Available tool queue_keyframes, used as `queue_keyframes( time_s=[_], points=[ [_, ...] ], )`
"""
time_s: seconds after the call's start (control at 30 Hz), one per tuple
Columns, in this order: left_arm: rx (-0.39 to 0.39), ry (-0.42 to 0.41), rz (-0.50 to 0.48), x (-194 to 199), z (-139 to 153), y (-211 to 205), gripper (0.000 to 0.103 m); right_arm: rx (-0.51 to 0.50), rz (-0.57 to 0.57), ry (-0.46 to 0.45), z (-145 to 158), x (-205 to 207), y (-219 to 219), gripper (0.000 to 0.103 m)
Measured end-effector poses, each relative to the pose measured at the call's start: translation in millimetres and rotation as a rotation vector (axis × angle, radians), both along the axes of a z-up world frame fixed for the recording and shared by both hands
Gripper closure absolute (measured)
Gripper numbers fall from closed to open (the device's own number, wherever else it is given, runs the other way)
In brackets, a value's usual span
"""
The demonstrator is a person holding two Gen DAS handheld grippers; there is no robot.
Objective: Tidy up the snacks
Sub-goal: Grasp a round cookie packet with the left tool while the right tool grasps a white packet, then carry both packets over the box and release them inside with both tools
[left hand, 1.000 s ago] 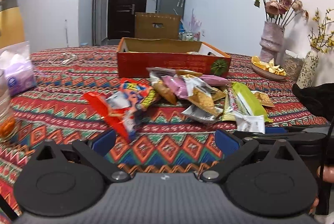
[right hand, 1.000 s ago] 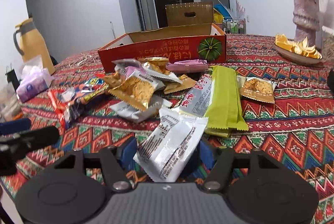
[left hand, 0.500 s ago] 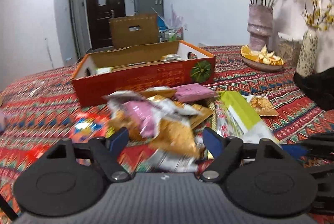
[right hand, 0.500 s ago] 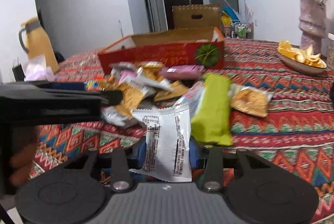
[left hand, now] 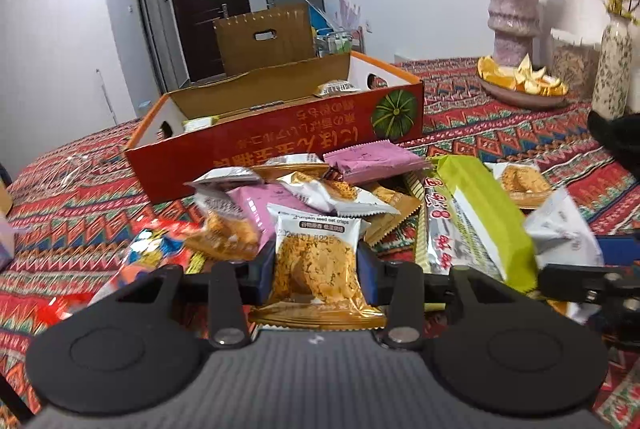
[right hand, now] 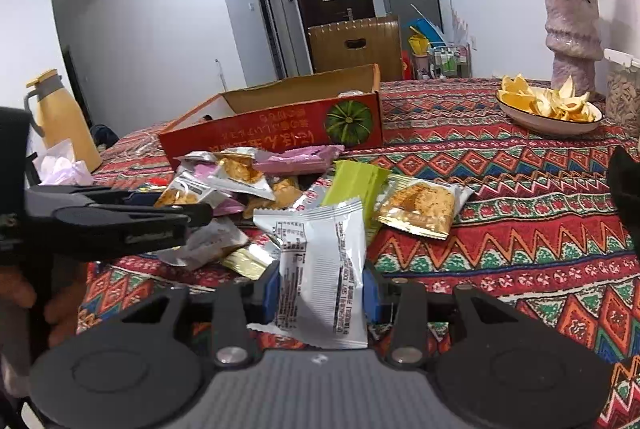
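Note:
My left gripper (left hand: 316, 269) is shut on a gold oat crisp packet (left hand: 314, 265), held just above the near edge of the snack pile (left hand: 320, 189). My right gripper (right hand: 320, 293) is shut on a white snack packet (right hand: 320, 269) and holds it above the table. The white packet also shows in the left wrist view (left hand: 560, 229). The left gripper shows side-on in the right wrist view (right hand: 120, 213). An open red cardboard box (left hand: 280, 137) with a few packets inside stands behind the pile; it also shows in the right wrist view (right hand: 272, 133).
A patterned tablecloth (right hand: 520, 229) covers the table. A bowl of orange peels (right hand: 548, 109), a pink vase with dried roses (right hand: 572, 29) and a speckled vase (left hand: 616, 69) stand at the right. A yellow thermos (right hand: 60, 117) and tissues (right hand: 64, 165) stand at the left.
My left gripper swung right from the red packets to the pile and shut on the oat crisp packet. My right gripper lifted the white packet a little.

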State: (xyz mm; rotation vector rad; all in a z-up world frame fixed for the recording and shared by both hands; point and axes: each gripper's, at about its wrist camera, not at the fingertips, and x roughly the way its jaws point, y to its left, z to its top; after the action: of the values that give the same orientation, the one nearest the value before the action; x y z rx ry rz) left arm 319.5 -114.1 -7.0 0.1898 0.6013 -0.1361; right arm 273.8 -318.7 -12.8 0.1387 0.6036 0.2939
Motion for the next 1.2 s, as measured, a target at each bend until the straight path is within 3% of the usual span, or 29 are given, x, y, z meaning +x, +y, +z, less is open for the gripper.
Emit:
queue_keyframes(
  time_s=[0.4,0.67,0.93,1.2],
  points=[
    [-0.131,-0.067,0.063,-100,36,53,0.061,-0.041,0.049,-0.060,27,-46,32,0.063],
    [-0.202,-0.109,0.097,-137,42,85,0.061,-0.078,0.069,-0.109,42,-79,55,0.063],
    [-0.240,-0.121,0.105,-125,44,97,0.061,-0.102,0.045,-0.135,54,-76,57,0.063],
    [-0.261,-0.142,0.104,-78,55,103,0.061,-0.108,0.061,-0.125,58,-34,62,0.063]
  ],
)
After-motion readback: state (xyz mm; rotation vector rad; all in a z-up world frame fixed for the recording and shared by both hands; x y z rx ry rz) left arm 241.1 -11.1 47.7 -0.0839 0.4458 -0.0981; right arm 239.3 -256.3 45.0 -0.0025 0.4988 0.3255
